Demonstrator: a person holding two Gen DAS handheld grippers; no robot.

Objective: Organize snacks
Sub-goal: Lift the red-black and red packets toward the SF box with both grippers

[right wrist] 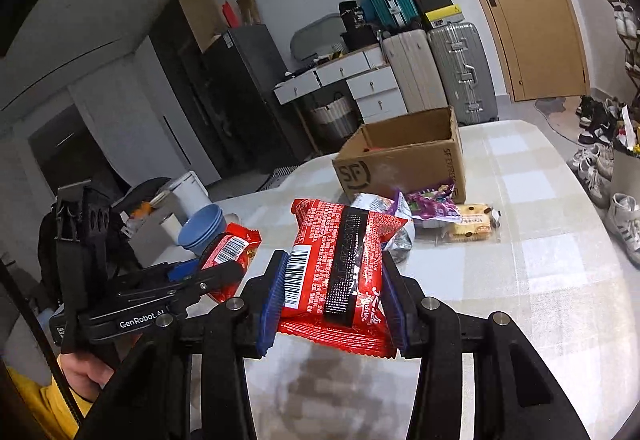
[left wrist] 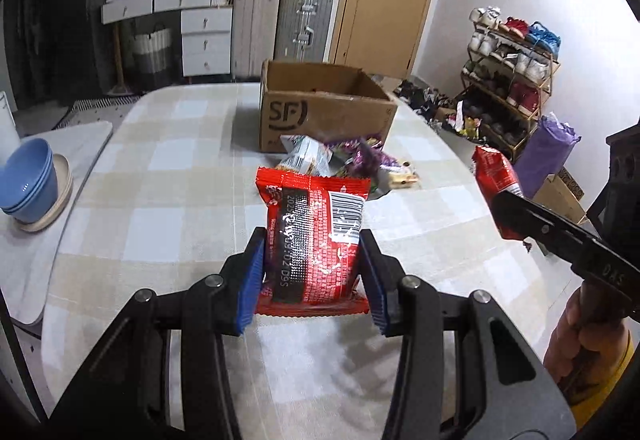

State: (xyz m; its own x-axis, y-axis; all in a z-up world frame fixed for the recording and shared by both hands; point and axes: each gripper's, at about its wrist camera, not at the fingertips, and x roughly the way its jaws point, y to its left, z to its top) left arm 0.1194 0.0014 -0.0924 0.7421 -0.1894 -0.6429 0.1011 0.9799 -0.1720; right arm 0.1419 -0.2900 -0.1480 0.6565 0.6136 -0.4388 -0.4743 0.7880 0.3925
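My left gripper [left wrist: 314, 240] is shut on a red snack packet [left wrist: 316, 236] with a barcode, held above the checked table [left wrist: 160, 200]. My right gripper [right wrist: 332, 272] is shut on a second red snack packet [right wrist: 340, 264]. Each gripper shows in the other's view: the right one with its packet [left wrist: 496, 176] at the right, the left one with its packet [right wrist: 232, 252] at the left. An open SF cardboard box [left wrist: 320, 108] stands at the table's far side, also in the right wrist view [right wrist: 400, 160]. A pile of loose snacks [left wrist: 352, 160] lies in front of it [right wrist: 432, 212].
Stacked blue bowls [left wrist: 28, 184] sit on a side surface at the left, also in the right wrist view [right wrist: 202, 228]. A shoe rack [left wrist: 512, 80] and a purple bag [left wrist: 544, 152] stand right of the table. Suitcases [left wrist: 304, 20], drawers and a door are behind.
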